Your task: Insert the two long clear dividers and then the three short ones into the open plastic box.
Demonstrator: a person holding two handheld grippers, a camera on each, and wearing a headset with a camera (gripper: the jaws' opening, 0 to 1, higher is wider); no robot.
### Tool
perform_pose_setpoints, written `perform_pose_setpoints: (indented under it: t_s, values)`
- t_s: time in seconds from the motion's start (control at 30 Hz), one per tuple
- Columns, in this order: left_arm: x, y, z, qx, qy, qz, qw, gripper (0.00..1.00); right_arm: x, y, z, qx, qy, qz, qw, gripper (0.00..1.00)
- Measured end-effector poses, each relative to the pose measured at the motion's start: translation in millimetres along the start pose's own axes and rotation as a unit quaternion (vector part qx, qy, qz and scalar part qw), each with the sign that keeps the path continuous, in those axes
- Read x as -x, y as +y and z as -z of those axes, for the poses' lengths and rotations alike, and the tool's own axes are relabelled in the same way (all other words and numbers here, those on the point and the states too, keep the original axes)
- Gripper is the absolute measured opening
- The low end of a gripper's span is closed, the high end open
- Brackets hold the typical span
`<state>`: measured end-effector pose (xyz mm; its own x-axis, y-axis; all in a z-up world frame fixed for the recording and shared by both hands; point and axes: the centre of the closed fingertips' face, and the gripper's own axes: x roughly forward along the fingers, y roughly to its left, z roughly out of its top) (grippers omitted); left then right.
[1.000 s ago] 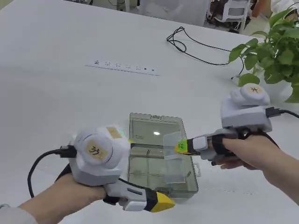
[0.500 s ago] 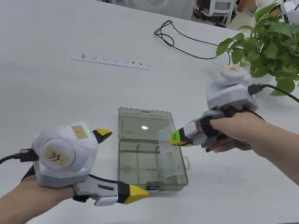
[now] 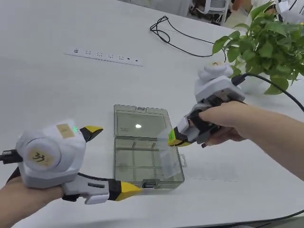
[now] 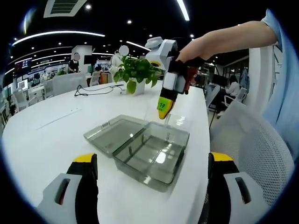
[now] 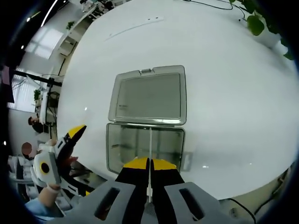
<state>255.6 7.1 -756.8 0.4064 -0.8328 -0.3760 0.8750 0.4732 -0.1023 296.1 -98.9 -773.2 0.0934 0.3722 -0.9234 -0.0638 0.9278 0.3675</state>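
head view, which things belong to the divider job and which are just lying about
Job: open plastic box, clear divider, right gripper shut on it, left gripper open.
Lying about: power strip, black cable, potted plant.

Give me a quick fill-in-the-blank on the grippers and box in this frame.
1. The right gripper is ____ on the clear divider, at the box.
2. The left gripper stands ____, holding nothing.
3. The potted plant stands on the ____ gripper's side.
Missing words: shut; open; right.
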Motion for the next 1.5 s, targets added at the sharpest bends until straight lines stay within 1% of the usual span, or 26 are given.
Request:
perform_pose_setpoints:
  t_s: [0.03,0.1,0.23,0.33,0.4,0.6,0.87,1.1,1.2,1.3,1.33,1.5]
  values:
    - [0.1,-0.8,1.0,0.001,0.001,0.000,1.0000,1.00,0.2,2.8,4.0,-0.003,0.000,0.000,1.0000,0.02]
    - [0.3,-2.2,1.6,0.006,-0.001,0.002,1.0000,1.00,-2.1,0.1,4.8,-0.008,0.004,0.007,0.9999,0.02]
    - [0.6,-2.2,5.0,0.012,0.000,0.002,0.9999,0.99,-5.6,-2.6,4.1,-0.017,0.005,0.010,0.9998,0.02]
    - [0.9,-1.1,6.8,0.013,0.000,0.001,0.9999,0.99,-8.6,-1.9,3.2,-0.026,0.006,0.002,0.9996,0.02]
    - [1.4,-0.2,7.4,0.015,-0.001,0.001,0.9999,0.99,-10.3,-4.7,2.3,-0.025,0.006,0.006,0.9997,0.02]
    - [2.7,2.6,11.8,0.022,0.001,-0.002,0.9998,0.97,-13.4,-4.0,5.8,-0.023,0.009,0.009,0.9997,0.02]
    - [3.1,0.6,14.7,0.027,0.002,-0.002,0.9996,0.96,-17.0,-4.0,4.5,-0.011,0.012,0.018,0.9997,0.02]
    - [3.1,-0.4,15.1,0.033,-0.001,-0.002,0.9994,0.95,-19.3,-3.7,3.9,-0.001,0.015,0.026,0.9996,0.02]
    - [2.9,-0.4,14.5,0.037,-0.002,-0.002,0.9993,0.95,-19.9,-5.9,3.6,0.000,0.016,0.035,0.9993,0.02]
    - [2.9,-0.3,14.7,0.036,-0.002,-0.001,0.9993,0.94,-21.0,-6.3,2.7,0.000,0.017,0.035,0.9992,0.02]
    - [2.9,-0.5,14.4,0.037,-0.003,-0.001,0.9993,0.94,-21.6,-5.6,2.7,0.006,0.018,0.035,0.9992,0.02]
    - [3.2,-0.7,14.4,0.038,-0.002,-0.001,0.9993,0.94,-22.6,-5.5,3.9,0.003,0.019,0.039,0.9990,0.02]
